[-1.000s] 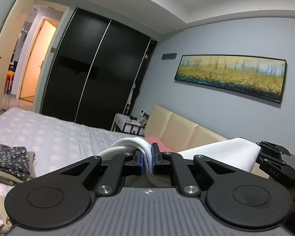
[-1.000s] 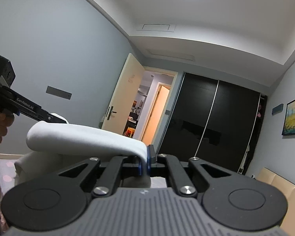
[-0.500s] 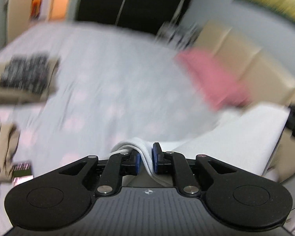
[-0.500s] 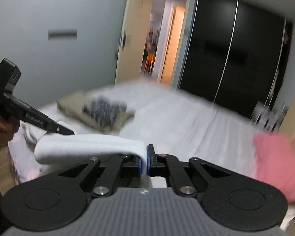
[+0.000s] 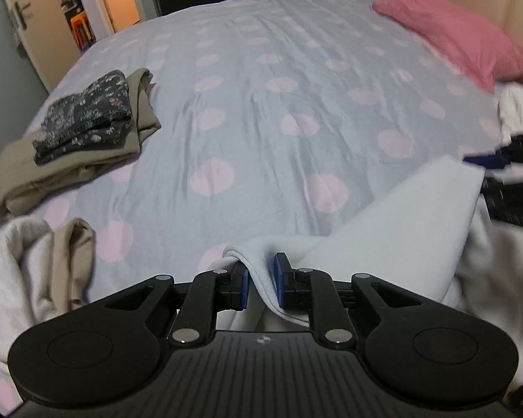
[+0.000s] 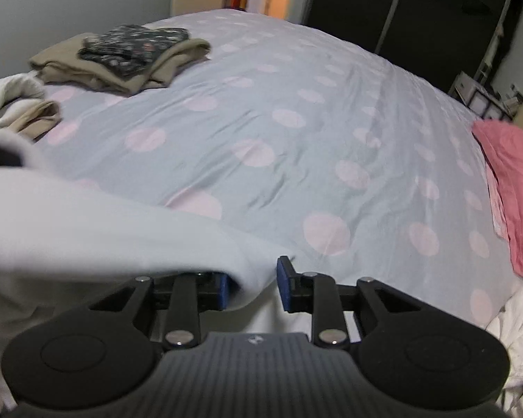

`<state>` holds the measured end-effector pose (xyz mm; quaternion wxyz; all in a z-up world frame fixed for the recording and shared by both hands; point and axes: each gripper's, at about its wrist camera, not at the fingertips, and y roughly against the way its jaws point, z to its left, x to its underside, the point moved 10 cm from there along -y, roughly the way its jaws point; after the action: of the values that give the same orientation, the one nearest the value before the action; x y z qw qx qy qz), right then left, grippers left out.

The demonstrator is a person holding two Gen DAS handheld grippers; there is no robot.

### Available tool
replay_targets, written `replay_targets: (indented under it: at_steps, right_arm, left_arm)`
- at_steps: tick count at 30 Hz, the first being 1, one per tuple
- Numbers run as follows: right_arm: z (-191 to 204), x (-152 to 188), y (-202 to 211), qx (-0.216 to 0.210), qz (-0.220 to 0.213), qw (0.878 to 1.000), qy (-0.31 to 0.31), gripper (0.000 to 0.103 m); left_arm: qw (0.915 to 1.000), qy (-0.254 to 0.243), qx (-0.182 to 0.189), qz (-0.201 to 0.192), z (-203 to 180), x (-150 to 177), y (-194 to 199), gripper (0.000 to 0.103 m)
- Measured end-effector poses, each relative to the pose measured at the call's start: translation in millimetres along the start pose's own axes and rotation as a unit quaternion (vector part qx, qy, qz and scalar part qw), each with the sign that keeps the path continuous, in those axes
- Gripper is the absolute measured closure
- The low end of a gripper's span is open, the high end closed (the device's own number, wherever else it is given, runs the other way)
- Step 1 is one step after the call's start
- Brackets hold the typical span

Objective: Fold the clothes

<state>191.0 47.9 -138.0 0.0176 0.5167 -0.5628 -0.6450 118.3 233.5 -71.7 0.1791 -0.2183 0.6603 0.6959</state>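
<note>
A white garment (image 5: 401,230) hangs between my two grippers just above the polka-dot bed cover (image 5: 261,104). My left gripper (image 5: 261,284) still has the garment's hemmed edge between its blue pads, touching both; its jaws are opening. In the right wrist view the same garment (image 6: 104,230) sags leftward from my right gripper (image 6: 252,287). Those jaws are opening too: the cloth corner rests against the left pad only, with a clear gap to the right pad. The right gripper (image 5: 505,170) shows blurred at the left view's right edge.
A folded pile, a dark floral piece on beige cloth (image 5: 83,118), lies at the bed's far left. Loose cream clothes (image 5: 24,264) sit at the near left, crumpled white ones (image 6: 516,327) at the near right. A pink pillow (image 5: 460,35) lies by the headboard.
Both grippers have swung down from facing the walls to facing the bed, carrying the white garment down with them. The right jaws have parted off the cloth; the left gap has widened slightly.
</note>
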Motion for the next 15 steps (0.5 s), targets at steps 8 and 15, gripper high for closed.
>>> replay_targets:
  at_steps: [8,15]
  right_arm:
    - [25.4,12.2,48.8,-0.067,-0.012,0.996,0.05,0.062]
    - [47.9,44.5,34.6,-0.096,0.053,0.99,0.091,0.061]
  left_arm:
    - [0.9897,0.031,-0.033,-0.136,-3.2,-34.5,58.4,0.066]
    - [0.9687,-0.126,0.042,-0.21,-80.8,-18.3,102.2,0.05]
